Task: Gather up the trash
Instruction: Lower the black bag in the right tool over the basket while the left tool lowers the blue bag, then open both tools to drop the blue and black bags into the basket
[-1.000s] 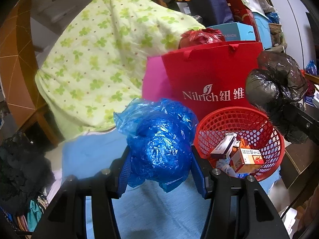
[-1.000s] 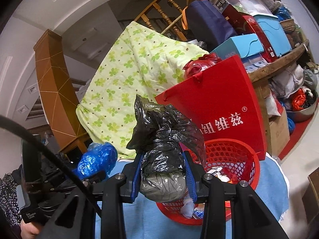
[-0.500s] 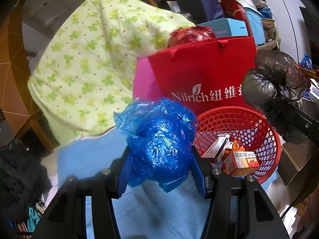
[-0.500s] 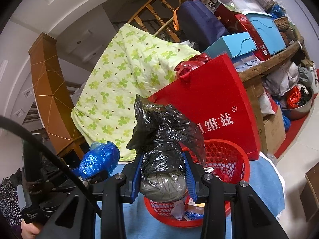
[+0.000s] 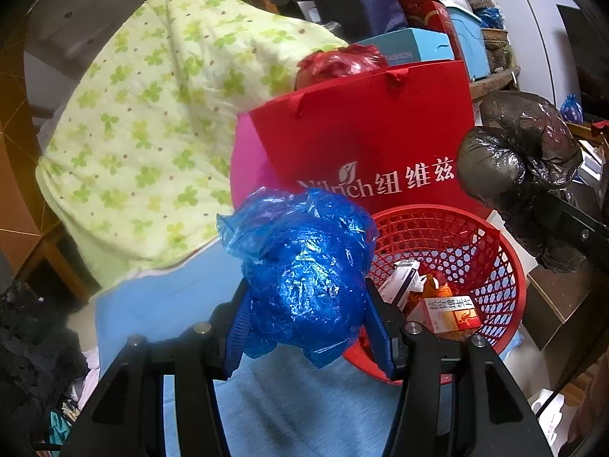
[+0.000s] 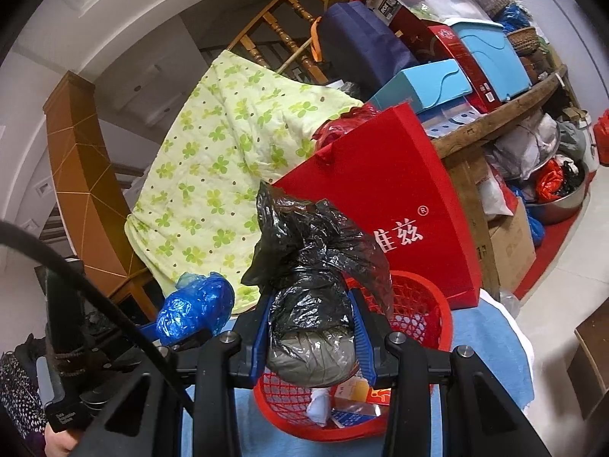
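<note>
cluttered shelves and a red gift bag (image 5: 365, 133) back the red basket (image 5: 506, 266), beside which the left gripper (image 5: 304, 316) pinches a blue bag (image 5: 304, 266) and the right gripper (image 6: 310, 337) a black bag (image 6: 312, 266) above it; either crinkly wad could miss the rim.

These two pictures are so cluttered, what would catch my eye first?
Probably the crumpled blue plastic bag pinched in the left gripper, beside the red mesh basket. Next, the black plastic bag clamped in the right gripper above that basket. Behind stands a red paper bag against a green clover quilt.
</note>
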`<move>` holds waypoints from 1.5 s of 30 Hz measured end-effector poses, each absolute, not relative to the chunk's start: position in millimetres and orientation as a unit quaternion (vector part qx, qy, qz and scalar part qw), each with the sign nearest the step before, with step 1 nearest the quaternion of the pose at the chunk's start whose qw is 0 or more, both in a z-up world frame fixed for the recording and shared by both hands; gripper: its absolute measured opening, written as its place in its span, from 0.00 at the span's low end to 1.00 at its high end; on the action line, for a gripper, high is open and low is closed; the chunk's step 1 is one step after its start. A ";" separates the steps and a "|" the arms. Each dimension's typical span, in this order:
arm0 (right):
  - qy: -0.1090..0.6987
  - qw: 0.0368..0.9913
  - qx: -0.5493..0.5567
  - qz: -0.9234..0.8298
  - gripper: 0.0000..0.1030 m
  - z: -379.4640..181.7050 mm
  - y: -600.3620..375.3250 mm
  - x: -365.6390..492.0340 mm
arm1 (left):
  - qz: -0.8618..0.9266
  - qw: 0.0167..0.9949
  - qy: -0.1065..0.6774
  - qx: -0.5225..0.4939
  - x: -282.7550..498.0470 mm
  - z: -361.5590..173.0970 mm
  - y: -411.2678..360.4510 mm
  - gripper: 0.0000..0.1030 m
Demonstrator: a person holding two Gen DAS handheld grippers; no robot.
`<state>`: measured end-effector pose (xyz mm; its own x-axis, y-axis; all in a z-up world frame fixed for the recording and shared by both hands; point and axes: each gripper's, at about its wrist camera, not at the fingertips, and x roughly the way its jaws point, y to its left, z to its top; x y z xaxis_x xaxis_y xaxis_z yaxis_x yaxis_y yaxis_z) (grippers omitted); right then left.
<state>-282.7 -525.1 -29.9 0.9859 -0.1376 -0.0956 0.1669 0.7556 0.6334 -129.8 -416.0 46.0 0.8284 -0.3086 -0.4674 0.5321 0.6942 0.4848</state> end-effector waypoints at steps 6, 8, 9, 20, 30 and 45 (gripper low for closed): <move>0.026 0.933 0.348 -0.085 0.40 -34.1 -532.6 -281.2 | -0.242 0.899 0.181 0.317 -126.7 41.8 -422.1 0.56; 0.028 0.933 0.350 -0.085 0.40 -35.2 -535.0 -278.7 | -0.244 0.898 0.183 0.318 -124.8 40.3 -423.5 0.56; 0.028 0.932 0.350 -0.085 0.40 -35.6 -535.9 -277.2 | -0.245 0.897 0.184 0.317 -123.8 39.9 -423.5 0.56; 0.030 0.930 0.356 -0.084 0.40 -38.2 -541.0 -263.3 | -0.307 0.880 0.216 0.291 -103.4 33.5 -431.9 0.56; 0.034 0.912 0.401 -0.083 0.40 -54.5 -559.3 -246.2 | -0.403 0.837 0.282 0.239 -75.2 19.4 -440.8 0.57; 0.056 0.884 0.460 -0.060 0.74 -71.3 -561.9 -228.5 | -0.336 0.866 0.275 0.246 -91.2 14.5 -400.7 0.77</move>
